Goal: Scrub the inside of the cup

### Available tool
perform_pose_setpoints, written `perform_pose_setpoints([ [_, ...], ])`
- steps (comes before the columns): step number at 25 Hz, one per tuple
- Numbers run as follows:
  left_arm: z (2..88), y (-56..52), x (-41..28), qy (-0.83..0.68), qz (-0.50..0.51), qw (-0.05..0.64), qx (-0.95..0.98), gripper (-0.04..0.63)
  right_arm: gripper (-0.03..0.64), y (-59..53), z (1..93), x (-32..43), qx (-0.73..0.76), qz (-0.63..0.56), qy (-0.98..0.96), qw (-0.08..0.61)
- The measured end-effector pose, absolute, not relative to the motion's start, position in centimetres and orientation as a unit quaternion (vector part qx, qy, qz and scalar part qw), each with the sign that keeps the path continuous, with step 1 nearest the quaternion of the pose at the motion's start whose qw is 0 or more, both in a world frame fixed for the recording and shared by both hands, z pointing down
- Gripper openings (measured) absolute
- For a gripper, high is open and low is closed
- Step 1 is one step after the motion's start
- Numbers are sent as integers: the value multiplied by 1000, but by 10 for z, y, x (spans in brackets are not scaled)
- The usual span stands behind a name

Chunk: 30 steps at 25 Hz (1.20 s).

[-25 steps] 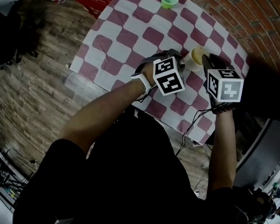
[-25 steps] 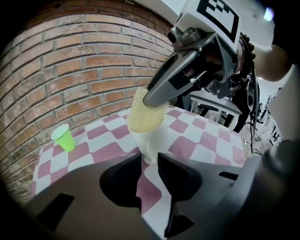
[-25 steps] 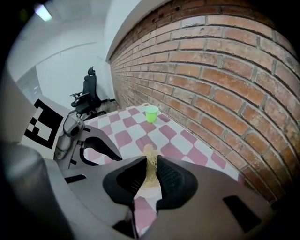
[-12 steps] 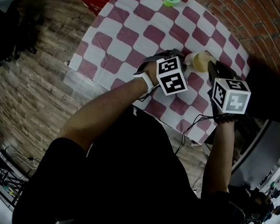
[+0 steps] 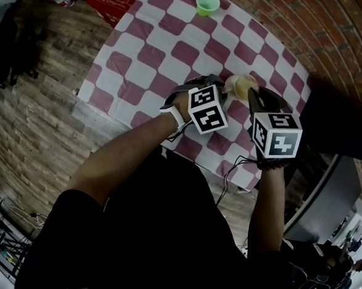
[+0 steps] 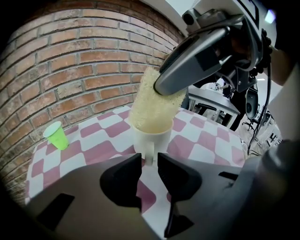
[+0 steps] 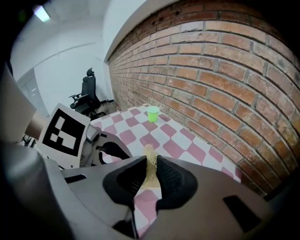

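Small green cup [image 6: 57, 136] stands on the checkered tablecloth [image 6: 93, 154], well off to the left of the left gripper, unused and out of the way.

Left gripper [image 6: 149, 162]: jaws narrow, pinching the handle of the white cup [image 6: 151, 137] right at their tips. The cup is just ahead of the jaws, mouth up. Its base is hidden, so I can't tell if it rests on the cloth. Likely reason for the handle grip: it stops the cup turning or sliding while the other tool works inside.

Yellow sponge [image 6: 154, 101] stands on end in the cup mouth, lower end inside, upper part above the rim. How deep it reaches can't be seen.

Right gripper [image 7: 149, 174]: jaws closed on the sponge's upper end, sponge straight ahead of them. It comes at the cup from above, to the right of the left gripper. Holding the top leaves the free end to rub the inner wall.

Judgement: scrubbing step in hand, with the cup braced and the sponge entered.
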<state>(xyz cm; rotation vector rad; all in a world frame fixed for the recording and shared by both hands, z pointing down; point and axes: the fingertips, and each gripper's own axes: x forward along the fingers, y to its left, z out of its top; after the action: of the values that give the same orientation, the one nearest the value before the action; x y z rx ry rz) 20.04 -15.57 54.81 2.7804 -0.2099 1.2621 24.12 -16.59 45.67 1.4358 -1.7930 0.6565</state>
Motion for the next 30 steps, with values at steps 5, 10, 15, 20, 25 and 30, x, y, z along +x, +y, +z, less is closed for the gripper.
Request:
perform_pose_setpoints([
  [5,549,-155,203,-73,410,43,908,117,74,-162,462,248,566,273,-689,361],
  [10,549,-153,205,-71,414,35,907,117,74,-172,504,259,557,309,-666,389],
  [15,551,-154,207,-74,421,27,904,117,74,-181,525,258,562,380,-654,335],
  [20,550,-156,206,-74,420,23,904,117,74,-173,486,257,580,427,-660,214],
  [25,550,-157,203,-76,419,27,904,117,74,-172,413,257,575,444,-685,52],
  [30,547,-159,202,-77,417,26,905,117,75,-174,385,261,565,325,-734,189],
])
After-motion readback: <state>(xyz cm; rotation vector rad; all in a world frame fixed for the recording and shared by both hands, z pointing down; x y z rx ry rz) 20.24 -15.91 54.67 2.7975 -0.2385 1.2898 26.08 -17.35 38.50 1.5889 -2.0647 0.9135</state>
